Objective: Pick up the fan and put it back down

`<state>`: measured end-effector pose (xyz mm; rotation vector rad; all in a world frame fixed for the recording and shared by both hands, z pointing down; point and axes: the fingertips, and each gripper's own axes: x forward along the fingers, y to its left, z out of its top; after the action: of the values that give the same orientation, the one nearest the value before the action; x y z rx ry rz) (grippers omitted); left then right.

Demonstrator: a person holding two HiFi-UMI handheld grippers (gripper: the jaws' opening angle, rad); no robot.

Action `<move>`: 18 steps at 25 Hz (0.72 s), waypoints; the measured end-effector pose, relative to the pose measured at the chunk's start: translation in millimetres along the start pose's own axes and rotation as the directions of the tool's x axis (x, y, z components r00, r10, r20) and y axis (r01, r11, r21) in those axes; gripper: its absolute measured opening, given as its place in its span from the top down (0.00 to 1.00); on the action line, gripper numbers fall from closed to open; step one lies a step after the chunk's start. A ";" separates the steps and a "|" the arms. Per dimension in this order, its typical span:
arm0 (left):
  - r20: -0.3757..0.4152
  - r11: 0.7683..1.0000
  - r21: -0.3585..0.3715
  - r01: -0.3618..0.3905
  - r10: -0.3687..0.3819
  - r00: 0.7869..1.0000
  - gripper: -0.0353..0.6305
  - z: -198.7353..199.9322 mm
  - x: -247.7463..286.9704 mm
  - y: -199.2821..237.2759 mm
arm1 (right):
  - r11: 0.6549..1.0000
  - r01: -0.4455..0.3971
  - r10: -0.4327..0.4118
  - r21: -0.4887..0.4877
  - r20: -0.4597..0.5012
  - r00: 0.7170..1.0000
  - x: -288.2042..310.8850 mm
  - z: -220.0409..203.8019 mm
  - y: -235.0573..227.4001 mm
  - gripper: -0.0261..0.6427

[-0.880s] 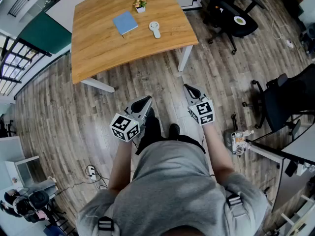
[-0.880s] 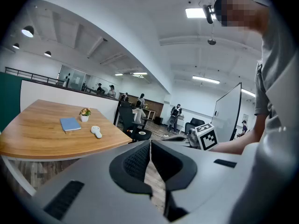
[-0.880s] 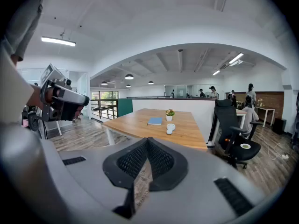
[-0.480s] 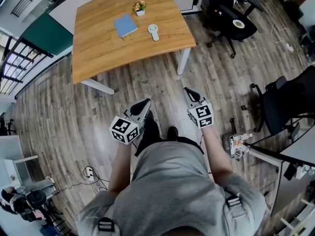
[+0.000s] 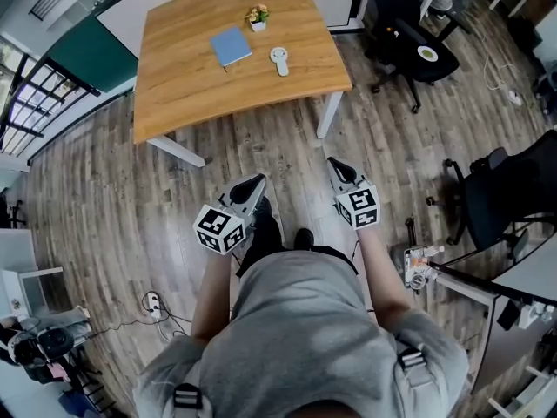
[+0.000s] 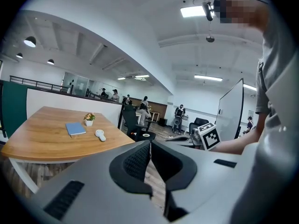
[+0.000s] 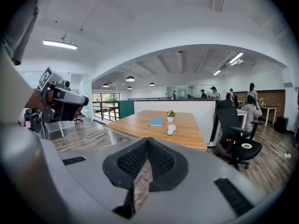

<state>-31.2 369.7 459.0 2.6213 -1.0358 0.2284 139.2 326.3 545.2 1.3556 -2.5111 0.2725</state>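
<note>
The left gripper [image 5: 256, 182] sits low and left of centre in the head view, its jaws pressed together with nothing between them; the left gripper view shows the pads meeting along one seam. The right gripper [image 5: 334, 163], just right of centre, is likewise closed and empty. Each carries a cube of black-and-white square patterns, which hold no legible writing. Both are held apart in front of the person's grey shirt [image 5: 305, 329], with dark shoes [image 5: 271, 226] on the floor between them.

A stretch of plank floor [image 5: 113, 190] lies between the grippers and the table [image 5: 191, 90], which fills the upper middle of the head view on white legs [image 5: 329, 114].

The fan [image 5: 278, 59], white with a short handle, lies flat on the table towards its right side, well apart from both grippers. Just left of it lies a blue book [image 5: 231, 47], and above it stands a small potted plant [image 5: 257, 15].

A black chair [image 5: 416, 43] stands at the upper right, with another chair [image 5: 505, 190] at the right edge. A green panel [image 5: 91, 55] runs along the upper left. A power strip [image 5: 150, 302] lies at the lower left. In the left gripper view a whiteboard [image 6: 231, 113] stands on the right, and people sit far behind the table.
</note>
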 end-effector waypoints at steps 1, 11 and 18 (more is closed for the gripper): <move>0.000 1.000 0.004 0.007 -0.007 1.000 0.91 -0.6 -1.5 -1.7 | 1.000 -0.002 0.002 -0.002 0.002 1.000 1.1 0.9 2.1 0.95; 0.017 1.000 0.009 0.021 -0.021 1.000 0.91 -2.2 -14.7 -7.4 | 1.000 -0.013 0.013 -0.008 0.014 1.000 -1.3 4.4 15.0 0.95; 0.019 1.000 0.007 0.018 -0.018 1.000 0.91 -4.6 -18.6 -5.1 | 1.000 -0.010 0.010 -0.010 0.009 1.000 -0.8 2.7 18.2 0.95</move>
<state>-41.3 386.6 457.4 2.6423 -1.0187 0.2041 123.9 336.1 541.7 1.3437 -2.5238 0.2567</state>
